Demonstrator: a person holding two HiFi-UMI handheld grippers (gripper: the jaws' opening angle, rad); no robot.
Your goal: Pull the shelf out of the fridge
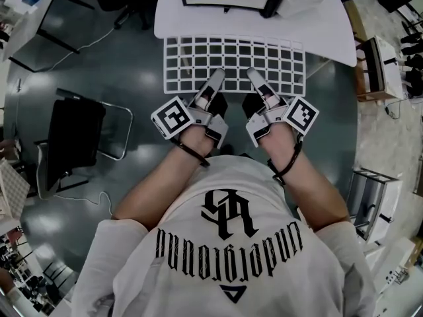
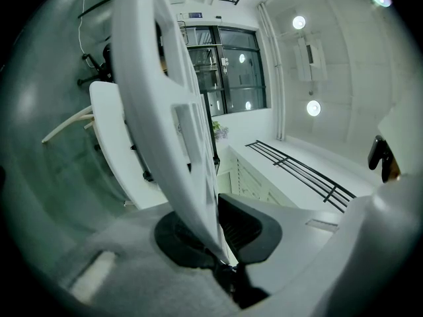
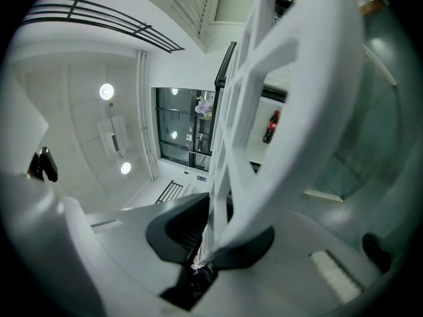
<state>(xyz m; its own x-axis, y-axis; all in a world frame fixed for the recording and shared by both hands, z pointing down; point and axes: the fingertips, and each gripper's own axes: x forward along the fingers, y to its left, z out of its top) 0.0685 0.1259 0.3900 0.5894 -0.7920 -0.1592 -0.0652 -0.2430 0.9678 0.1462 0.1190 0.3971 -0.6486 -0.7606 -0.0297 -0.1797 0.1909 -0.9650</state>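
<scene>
1. The shelf [image 1: 234,65], a white grid rack, is out in the open. It's held roughly level over the grey floor [image 1: 132,65], right in front of the person, and its far edge sits at the rim of a white table [image 1: 330,25].
2. The left gripper [image 1: 217,76] pinches the shelf's near edge left of the middle. In the left gripper view the shelf [image 2: 162,111] runs edge-on between the black pads [image 2: 254,226], which are clamped on it.
3. Same deal on the right: the right gripper [image 1: 253,75] pinches the near edge just beside the left one. In the right gripper view its pads [image 3: 175,230] squeeze a bar of the shelf [image 3: 284,111].
4. Both grippers sit close together, fingers pointing away from the person.
5. Off to the left there's a black chair [image 1: 76,140] on the floor, well apart from the shelf.
</scene>
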